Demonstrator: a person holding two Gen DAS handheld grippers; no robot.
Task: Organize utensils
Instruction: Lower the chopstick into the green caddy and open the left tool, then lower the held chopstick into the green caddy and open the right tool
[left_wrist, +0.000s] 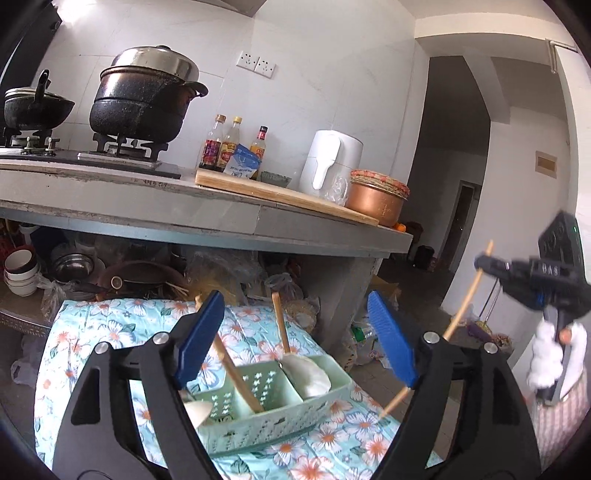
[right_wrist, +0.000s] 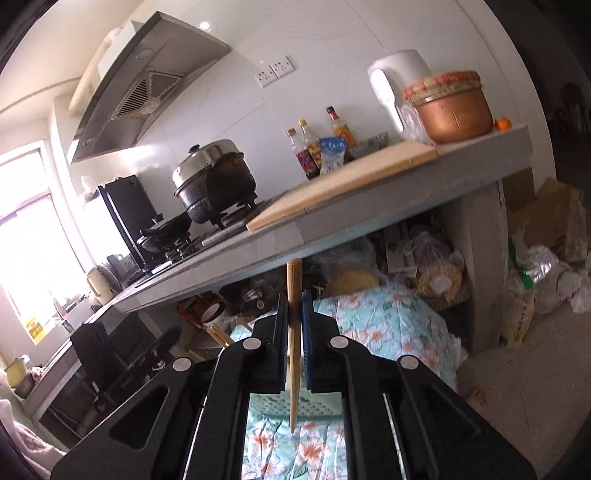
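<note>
A pale green divided basket (left_wrist: 258, 413) sits on a floral cloth (left_wrist: 92, 332). It holds two white spoons with wooden handles (left_wrist: 236, 373), one in a middle compartment and one (left_wrist: 306, 373) at the right. My left gripper (left_wrist: 295, 339) is open and empty above the basket. My right gripper (left_wrist: 480, 263) shows at the right of the left wrist view, shut on a wooden chopstick (left_wrist: 463, 306) whose tip hangs near the basket's right end. In the right wrist view the gripper (right_wrist: 294, 310) clamps the chopstick (right_wrist: 294, 332) upright above the basket's edge (right_wrist: 314, 406).
A grey counter (left_wrist: 221, 218) overhangs the cloth, with a cutting board (left_wrist: 277, 192), sauce bottles (left_wrist: 221, 144), a white kettle (left_wrist: 330, 162), a copper pot (left_wrist: 373, 203) and a black pot on a stove (left_wrist: 144, 99). Bowls (left_wrist: 20, 273) and bags (right_wrist: 432, 266) crowd the space under it.
</note>
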